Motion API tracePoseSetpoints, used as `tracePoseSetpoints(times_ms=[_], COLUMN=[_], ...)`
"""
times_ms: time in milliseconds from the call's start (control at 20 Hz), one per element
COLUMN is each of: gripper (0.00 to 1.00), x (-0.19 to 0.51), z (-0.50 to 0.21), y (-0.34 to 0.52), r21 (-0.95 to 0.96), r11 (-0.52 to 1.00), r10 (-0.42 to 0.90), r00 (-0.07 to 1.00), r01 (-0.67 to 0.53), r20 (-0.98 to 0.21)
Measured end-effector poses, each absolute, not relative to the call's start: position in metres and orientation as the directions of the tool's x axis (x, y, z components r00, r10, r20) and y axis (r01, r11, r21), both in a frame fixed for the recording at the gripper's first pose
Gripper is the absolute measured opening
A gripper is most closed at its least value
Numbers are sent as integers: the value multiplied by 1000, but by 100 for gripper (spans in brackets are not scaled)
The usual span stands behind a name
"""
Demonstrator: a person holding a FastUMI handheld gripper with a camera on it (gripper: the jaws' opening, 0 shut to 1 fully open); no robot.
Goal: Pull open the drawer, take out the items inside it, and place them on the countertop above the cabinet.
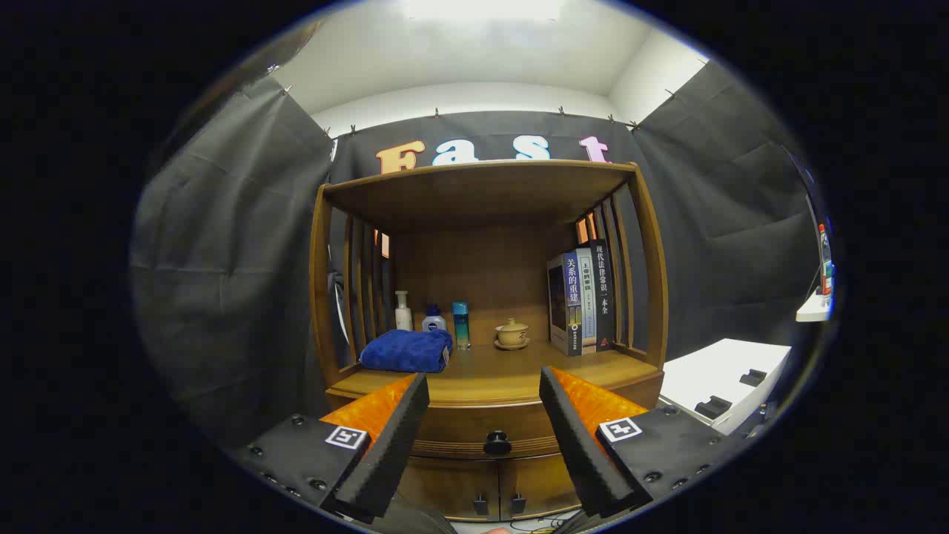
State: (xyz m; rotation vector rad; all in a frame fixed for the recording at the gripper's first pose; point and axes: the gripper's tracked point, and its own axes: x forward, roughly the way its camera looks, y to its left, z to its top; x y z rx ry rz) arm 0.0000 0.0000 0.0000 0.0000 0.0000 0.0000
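The hand-held two-finger gripper (483, 389) has its two black ribbed fingers (393, 437) spread wide apart, holding nothing. One closed wooden drawer (474, 430) lies between and just beyond them, its long axis horizontal and its front facing the camera. One round black knob (497, 443) sits at the drawer's centre, at 6 o'clock from the wooden countertop (504, 374). Two small cabinet doors (474, 486) lie below the drawer.

On the countertop:
- One folded blue towel (408, 350), at 9 o'clock.
- Three upright bottles behind it: one white pump bottle (402, 311), one white bottle with a blue cap (434, 320), one teal bottle (461, 325).
- One beige lidded cup on a saucer (511, 334), centre.
- Three upright books (582, 300), at 3 o'clock.
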Motion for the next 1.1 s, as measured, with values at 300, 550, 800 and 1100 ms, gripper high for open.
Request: tracePoseSetpoints(times_ms=[300, 550, 800, 1100], gripper=[98, 98, 98, 98], x=[0, 1, 2, 16], z=[-1, -2, -3, 2], y=[-1, 0, -1, 6], r21=[2, 7, 5, -28], r11=[1000, 1000, 1000, 999], r10=[-1, 0, -1, 34], r00=[1000, 1000, 1000, 999], r01=[1, 0, 1, -33], r20=[-3, -7, -7, 33])
